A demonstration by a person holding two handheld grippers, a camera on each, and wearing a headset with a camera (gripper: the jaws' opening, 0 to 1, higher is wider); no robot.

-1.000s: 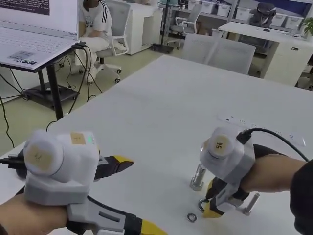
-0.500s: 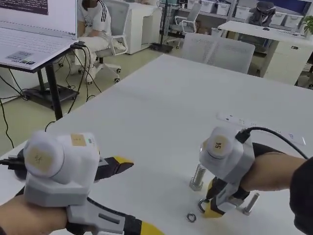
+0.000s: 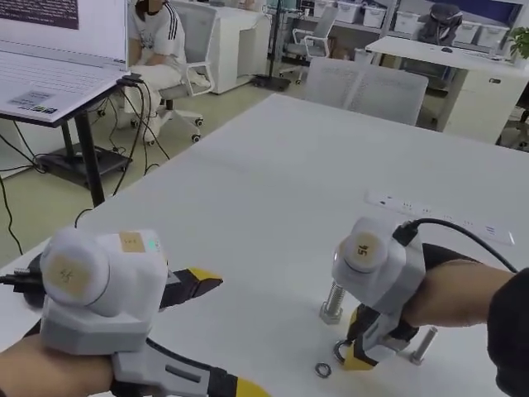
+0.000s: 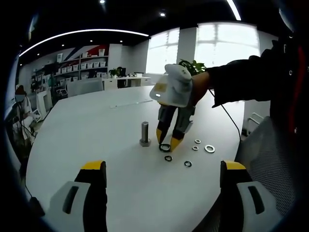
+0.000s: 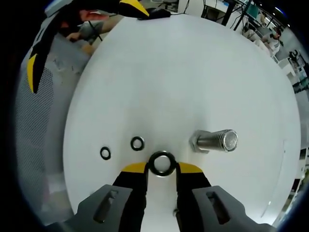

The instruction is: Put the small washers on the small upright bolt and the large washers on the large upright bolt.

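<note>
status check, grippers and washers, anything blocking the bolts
Right hand-held gripper shut on a washer, beside the large bolt. Left hand-held gripper open, off to the side, holding nothing. Two small washers loose on the table; bolt top unobstructed.

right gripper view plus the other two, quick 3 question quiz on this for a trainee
1. True or false: the right gripper is shut on a washer.
2. Fill in: the left gripper has its jaws ____.
3. The large bolt is: A lying flat, B standing upright, C held by the left gripper.
Key: 1 true; 2 open; 3 B.
</note>
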